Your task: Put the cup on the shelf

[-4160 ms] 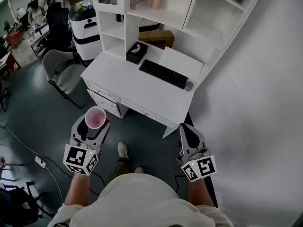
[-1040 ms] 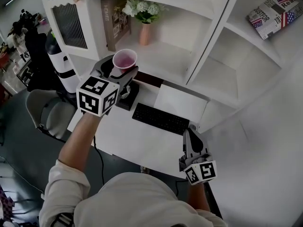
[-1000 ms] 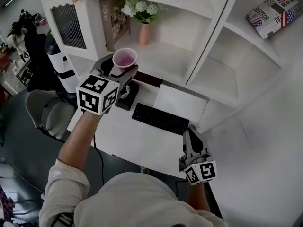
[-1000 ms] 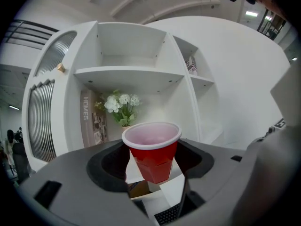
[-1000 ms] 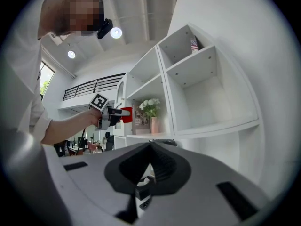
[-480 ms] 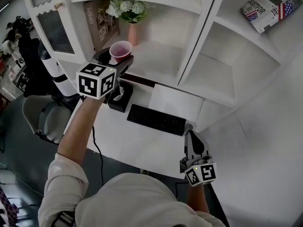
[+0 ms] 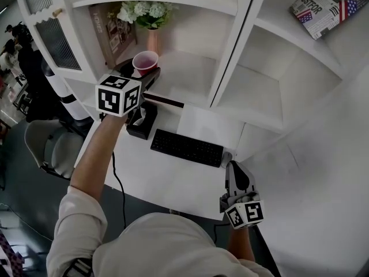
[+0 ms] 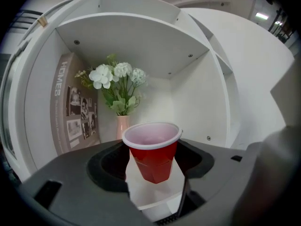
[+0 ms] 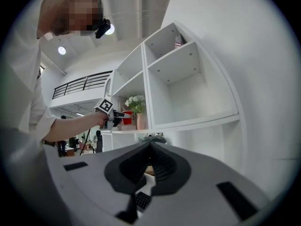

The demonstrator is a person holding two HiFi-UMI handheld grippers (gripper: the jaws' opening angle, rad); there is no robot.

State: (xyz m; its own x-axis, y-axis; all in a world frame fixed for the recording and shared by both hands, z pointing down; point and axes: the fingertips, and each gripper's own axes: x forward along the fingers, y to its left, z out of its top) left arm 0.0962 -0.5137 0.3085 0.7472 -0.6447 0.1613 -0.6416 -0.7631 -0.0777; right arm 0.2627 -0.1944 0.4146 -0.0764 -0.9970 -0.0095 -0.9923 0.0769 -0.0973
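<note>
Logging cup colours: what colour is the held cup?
The cup is red, white-rimmed; clearest in the left gripper view.

Shows an office workstation inside a larger open-plan workplace. Marks the desk by a white surface [image 7: 150, 178] carrying a black keyboard [image 7: 186, 148], a mouse [image 7: 225, 157] and a tissue box [image 7: 143, 123]. Backs it with a white shelf unit [image 7: 233, 45] holding a flower vase [image 7: 151, 41], a photo board [image 7: 112, 30] and a magazine [image 7: 326, 4]. Adds a grey chair [image 7: 49, 146] beside the surface, other people [image 7: 12, 33] beyond, and a railed mezzanine [image 9: 82, 84] under ceiling lamps [image 9: 62, 50].
</note>
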